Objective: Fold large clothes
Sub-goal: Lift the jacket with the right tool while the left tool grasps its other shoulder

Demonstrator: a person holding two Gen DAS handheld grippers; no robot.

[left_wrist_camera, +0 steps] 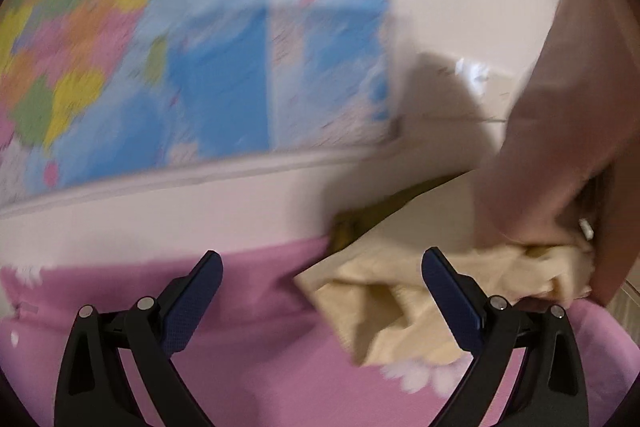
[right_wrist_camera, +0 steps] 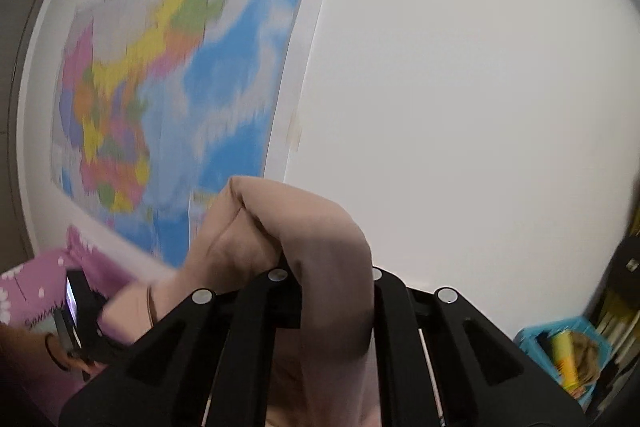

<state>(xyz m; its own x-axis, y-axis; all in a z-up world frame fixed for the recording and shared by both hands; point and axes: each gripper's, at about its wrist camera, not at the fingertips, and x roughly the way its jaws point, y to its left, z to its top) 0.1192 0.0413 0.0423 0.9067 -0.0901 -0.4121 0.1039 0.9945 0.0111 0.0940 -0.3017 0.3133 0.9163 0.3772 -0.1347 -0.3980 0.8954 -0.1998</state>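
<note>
My right gripper (right_wrist_camera: 326,269) is shut on a tan-pink garment (right_wrist_camera: 320,239), which bunches over the jaws and drapes down both sides, held up in front of the wall. The same garment (left_wrist_camera: 560,107) hangs at the right of the left wrist view. My left gripper (left_wrist_camera: 320,263) is open and empty above a pink flowered bedsheet (left_wrist_camera: 248,307). A cream folded cloth (left_wrist_camera: 384,311) lies on the sheet between and beyond its fingers. Both views are motion-blurred.
A coloured wall map (right_wrist_camera: 168,87) hangs on the white wall (right_wrist_camera: 460,107) behind the bed. A blue basket (right_wrist_camera: 564,351) with items sits at the lower right. The other hand-held device (right_wrist_camera: 80,311) shows at the lower left.
</note>
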